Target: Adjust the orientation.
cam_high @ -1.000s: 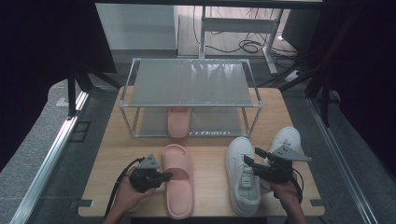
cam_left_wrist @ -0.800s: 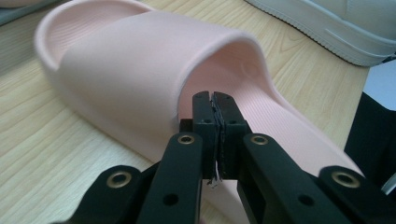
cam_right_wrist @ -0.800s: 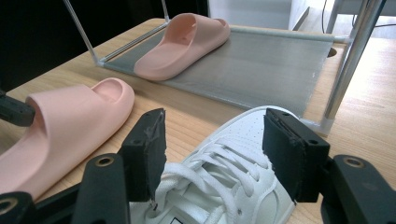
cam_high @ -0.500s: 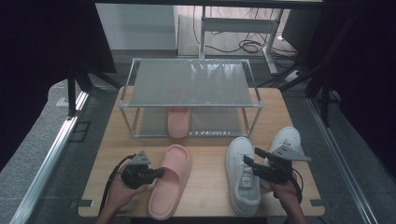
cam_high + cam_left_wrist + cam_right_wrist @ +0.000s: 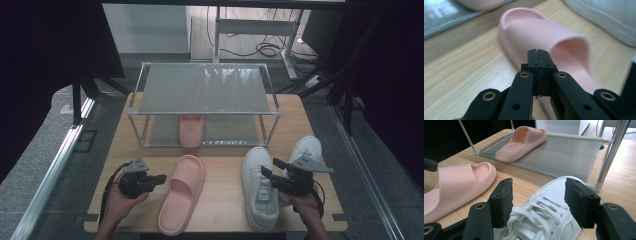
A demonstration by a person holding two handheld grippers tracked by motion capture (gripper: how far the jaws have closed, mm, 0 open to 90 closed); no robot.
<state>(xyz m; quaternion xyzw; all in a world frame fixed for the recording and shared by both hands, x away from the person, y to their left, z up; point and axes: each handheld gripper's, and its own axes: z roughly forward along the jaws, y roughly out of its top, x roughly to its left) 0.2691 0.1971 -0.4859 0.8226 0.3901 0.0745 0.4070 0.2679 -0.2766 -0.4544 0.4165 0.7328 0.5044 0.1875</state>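
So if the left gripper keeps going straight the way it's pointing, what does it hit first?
Most likely the pink slipper lying loose on the table. The left gripper, its fingers shut with nothing between them, points at the slipper's side by the strap, which sits right ahead. Whether they already touch is hard to judge.

On the table (image 5: 220, 192), a slipper (image 5: 182, 194) lies left of two sneakers (image 5: 260, 187) — behind them stands a rack (image 5: 202, 89), another slipper (image 5: 191, 130) on its lower shelf.

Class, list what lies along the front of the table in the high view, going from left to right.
left gripper → pink slipper → near white sneaker → right gripper → far white sneaker
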